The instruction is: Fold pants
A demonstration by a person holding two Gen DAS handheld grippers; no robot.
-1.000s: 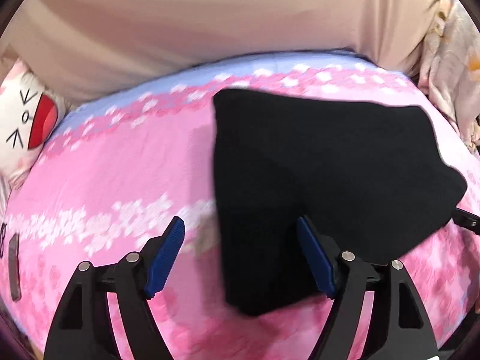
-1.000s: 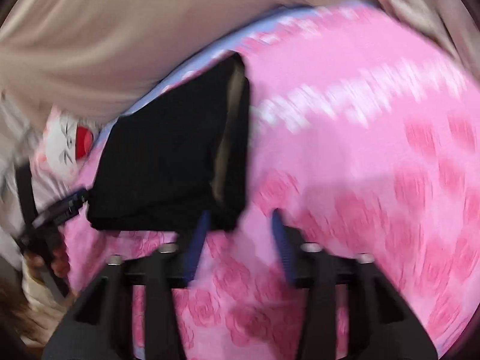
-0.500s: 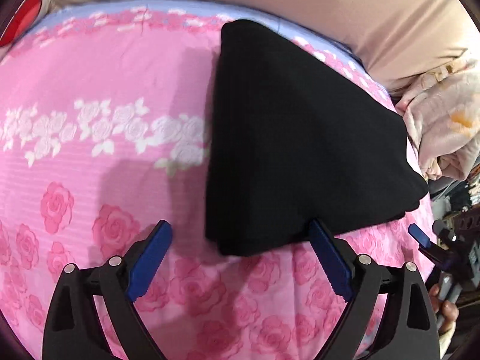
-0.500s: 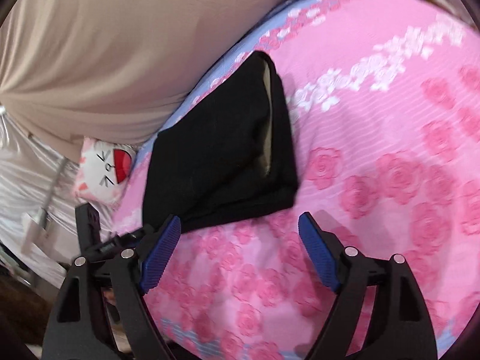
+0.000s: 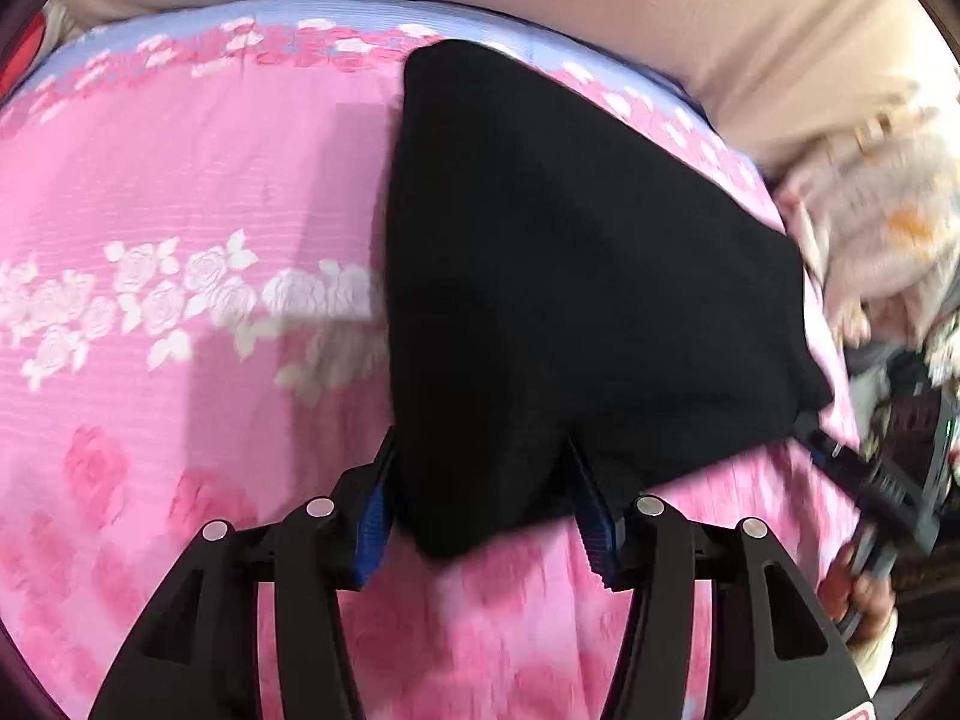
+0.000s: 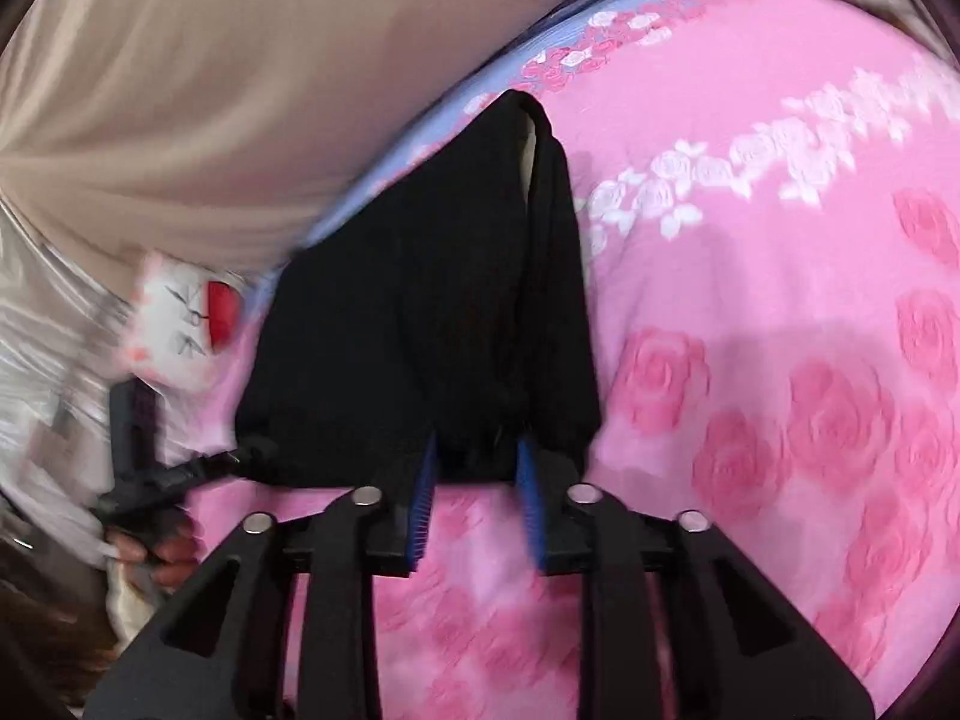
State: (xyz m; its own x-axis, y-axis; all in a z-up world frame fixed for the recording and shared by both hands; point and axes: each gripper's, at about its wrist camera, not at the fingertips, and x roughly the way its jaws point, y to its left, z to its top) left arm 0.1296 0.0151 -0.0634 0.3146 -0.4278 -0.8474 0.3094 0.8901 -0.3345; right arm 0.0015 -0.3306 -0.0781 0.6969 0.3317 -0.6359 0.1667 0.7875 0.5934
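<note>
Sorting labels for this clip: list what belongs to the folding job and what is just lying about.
In the job:
folded black pants
left gripper, closing on pants corner
right gripper, closing on pants edge

Lying about:
white cartoon-face plush pillow
crumpled floral cloth
beige curtain

Stood covered in a pink rose-print sheet (image 5: 180,180), a bed; lay beige curtain-like fabric (image 6: 210,90) at twelve o'clock, a white cartoon-face cushion (image 6: 180,324) at nine, crumpled floral bedding (image 5: 888,228) at three.
</note>
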